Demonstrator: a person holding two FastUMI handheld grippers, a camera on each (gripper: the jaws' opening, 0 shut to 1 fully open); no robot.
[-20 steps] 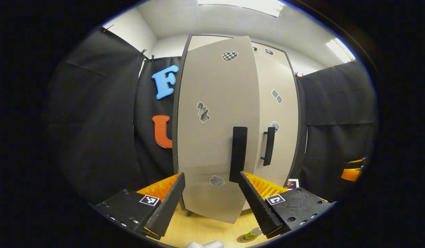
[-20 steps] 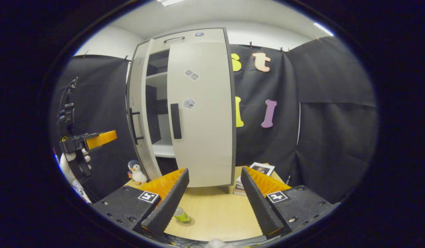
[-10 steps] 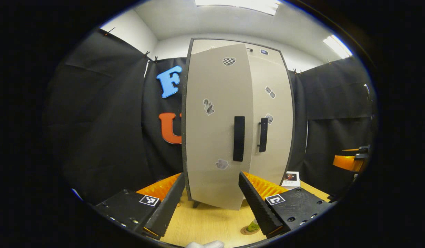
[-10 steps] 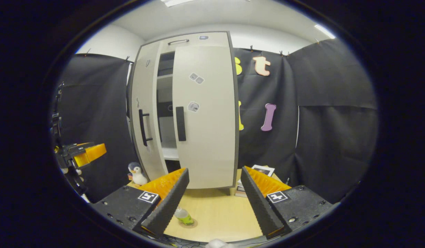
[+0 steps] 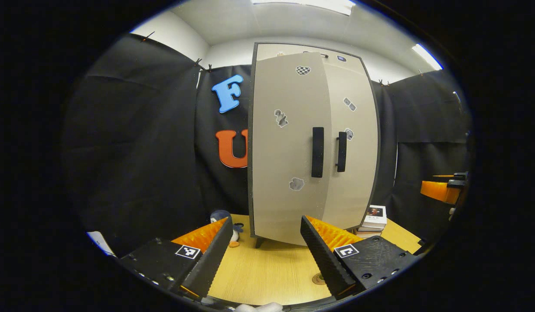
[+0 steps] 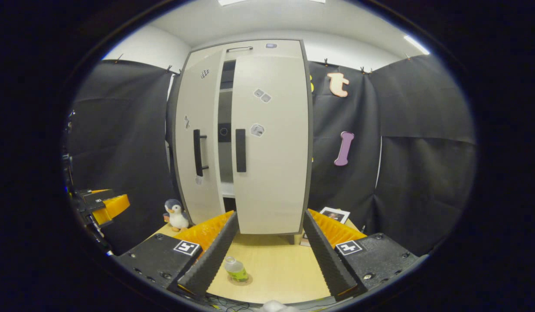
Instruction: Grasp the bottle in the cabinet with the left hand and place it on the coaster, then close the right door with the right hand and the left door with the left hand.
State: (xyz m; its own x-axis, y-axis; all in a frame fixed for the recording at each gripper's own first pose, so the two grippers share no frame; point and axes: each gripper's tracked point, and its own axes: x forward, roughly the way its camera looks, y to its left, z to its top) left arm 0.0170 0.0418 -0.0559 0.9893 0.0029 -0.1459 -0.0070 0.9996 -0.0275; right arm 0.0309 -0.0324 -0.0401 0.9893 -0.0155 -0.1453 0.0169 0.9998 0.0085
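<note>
The pale cabinet (image 6: 293, 47) stands at the back of the wooden table (image 6: 276, 264). Its right door (image 6: 274, 173) lies flat against the frame. The left door (image 6: 187, 173) is ajar, with a narrow dark gap (image 6: 224, 108) beside it. From the left gripper view the left door (image 5: 280, 173) sticks out slightly past the right door (image 5: 356, 173). A small bottle (image 6: 235, 268) with green contents stands on the round coaster (image 6: 242, 281). My left gripper (image 5: 265, 255) is open, back from the doors. My right gripper (image 6: 269, 255) is open above the table, the bottle low between its fingers.
A toy penguin (image 6: 177, 215) sits left of the cabinet's foot. A stack of books (image 5: 371, 216) lies at its right. The left gripper (image 6: 105, 203) appears far left in the right gripper view; the right gripper (image 5: 441, 190) appears far right in the left gripper view.
The left door has swung from half open to nearly shut. Both grippers have drawn back from the cabinet, and the left one has let the door go.
</note>
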